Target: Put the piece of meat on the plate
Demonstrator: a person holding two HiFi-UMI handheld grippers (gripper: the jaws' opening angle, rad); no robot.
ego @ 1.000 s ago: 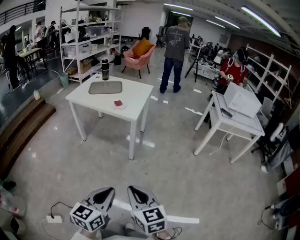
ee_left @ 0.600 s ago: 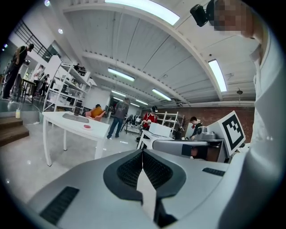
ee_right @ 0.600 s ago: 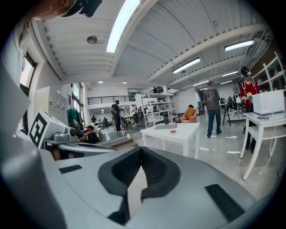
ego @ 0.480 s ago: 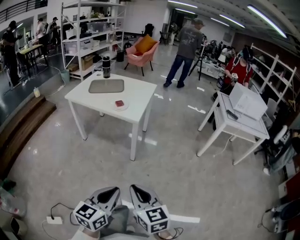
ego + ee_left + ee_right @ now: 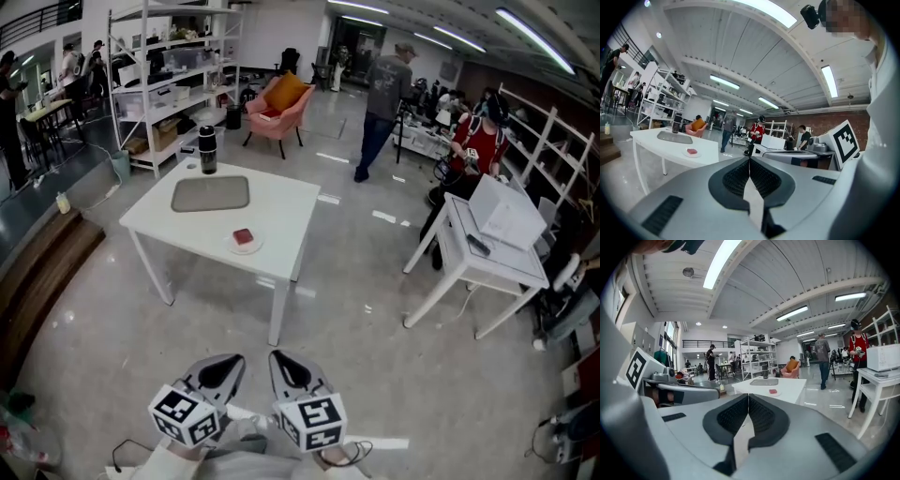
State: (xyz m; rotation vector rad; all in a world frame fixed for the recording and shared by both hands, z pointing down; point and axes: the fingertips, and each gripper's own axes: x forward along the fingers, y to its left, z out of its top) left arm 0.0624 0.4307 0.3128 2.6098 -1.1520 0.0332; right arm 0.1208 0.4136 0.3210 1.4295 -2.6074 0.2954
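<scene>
A small red piece of meat (image 5: 244, 236) lies on a white plate (image 5: 232, 246) near the front edge of the white table (image 5: 281, 202). Both grippers are low in the head view, well short of the table and side by side. My left gripper (image 5: 223, 371) is shut with nothing in it, and so is my right gripper (image 5: 288, 368). In the left gripper view the jaws of the left gripper (image 5: 749, 161) meet, with the meat (image 5: 692, 151) far off to the left. Past the right gripper (image 5: 748, 399), the right gripper view has the meat (image 5: 773, 391) ahead.
A grey tray (image 5: 211, 194) and a black bottle (image 5: 207, 150) stand at the table's back. A second white table (image 5: 483, 262) is at the right. A person in grey (image 5: 382, 98) walks beyond; another in red (image 5: 476, 141) stands at the right. Pink armchair (image 5: 279, 105), shelving (image 5: 159, 84), wooden steps (image 5: 42, 267).
Both grippers and the view have moved forward toward the table, which now looks larger and nearer. The person in grey has walked to the right.
</scene>
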